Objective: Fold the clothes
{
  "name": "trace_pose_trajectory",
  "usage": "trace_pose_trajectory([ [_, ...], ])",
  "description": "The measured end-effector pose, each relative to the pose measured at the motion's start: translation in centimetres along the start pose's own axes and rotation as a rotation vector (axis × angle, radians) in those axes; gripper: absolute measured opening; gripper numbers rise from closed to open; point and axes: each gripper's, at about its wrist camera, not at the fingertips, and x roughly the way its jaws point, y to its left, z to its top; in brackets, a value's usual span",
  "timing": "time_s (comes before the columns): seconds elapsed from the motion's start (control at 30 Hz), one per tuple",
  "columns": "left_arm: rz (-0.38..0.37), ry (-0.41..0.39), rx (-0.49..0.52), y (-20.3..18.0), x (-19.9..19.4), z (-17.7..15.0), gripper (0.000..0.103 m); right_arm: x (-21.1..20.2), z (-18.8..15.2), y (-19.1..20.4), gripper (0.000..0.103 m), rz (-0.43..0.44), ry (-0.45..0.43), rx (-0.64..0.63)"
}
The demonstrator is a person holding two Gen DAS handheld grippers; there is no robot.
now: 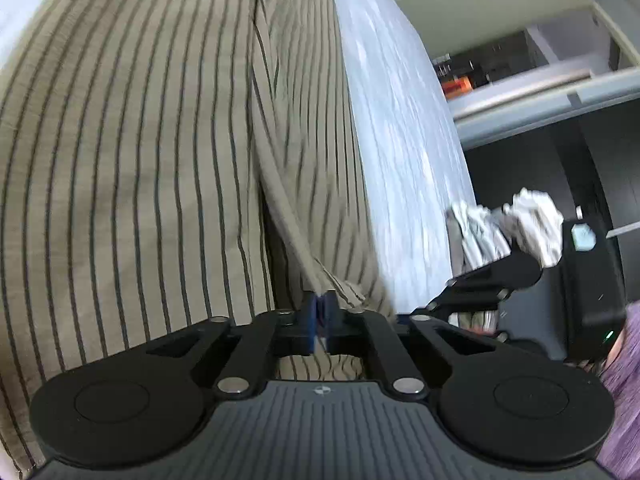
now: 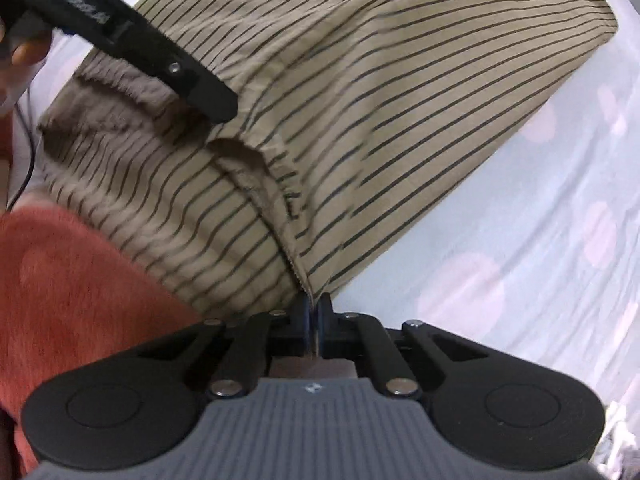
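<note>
The garment (image 1: 140,152), tan with thin dark stripes, is pinched at its edge by both grippers and is spread out ahead of them over a pale sheet (image 2: 500,240).

In the left wrist view, the left gripper (image 1: 320,312) is seen with its jaws closed tight on a thick folded hem, which runs straight up and away from the jaws as a ridge. The striped cloth fills the space to the left of and beyond the jaws. To the right of the jaws the right gripper (image 1: 424,310) is seen from the side, close by; its jaws are hidden there. Past it lies a crumpled grey-white cloth (image 1: 516,232), and further off a shelf (image 1: 540,92) is seen.

In the right wrist view, the right gripper (image 2: 315,312) is seen with its jaws shut on a corner of the garment, just at the cloth's near point. From the jaws a gathered seam runs up and to the left. Left of the jaws a red cloth (image 2: 68,288) is partly covered by the garment. Further ahead and to the left, the left gripper (image 2: 218,106) is pressed into the gathered waistband. The garment's far edge rests on the sheet, which is patterned with faint pink spots.
</note>
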Motion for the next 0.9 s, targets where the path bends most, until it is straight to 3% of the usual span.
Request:
trace_pose_trajectory([
  [0.23,0.081,0.098,0.028,0.2,1.6,-0.8,0.0,1.8,0.7,-1.1,0.003,0.028,0.055,0.116],
  [0.4,0.133,0.128,0.072,-0.3,0.3,-2.2,0.0,1.1,0.6,-1.7,0.01,0.022,0.002,0.166],
  [0.47,0.141,0.089,0.102,-1.1,-1.2,-2.7,0.003,0.0,0.1,-1.6,0.02,-0.005,-0.073,0.196],
  [0.5,0.147,0.059,0.115,-1.5,-2.2,-3.0,0.004,-0.7,-0.2,-1.3,0.037,-0.018,-0.122,0.218],
  [0.53,0.16,0.026,0.132,-1.9,-3.3,-3.3,0.007,-1.4,-0.6,-0.9,0.048,-0.031,-0.173,0.241],
  [0.67,0.254,-0.091,0.213,-3.1,-8.4,-3.8,0.014,-3.5,-1.3,0.9,0.049,-0.028,-0.367,0.371],
  [0.77,0.351,-0.142,0.255,-3.5,-11.1,-3.8,0.014,-4.0,-1.3,2.1,0.048,0.064,-0.495,0.45],
  [0.9,0.467,-0.147,0.321,-4.0,-12.5,-4.0,0.02,-3.6,-0.1,3.4,0.048,0.176,-0.564,0.517],
])
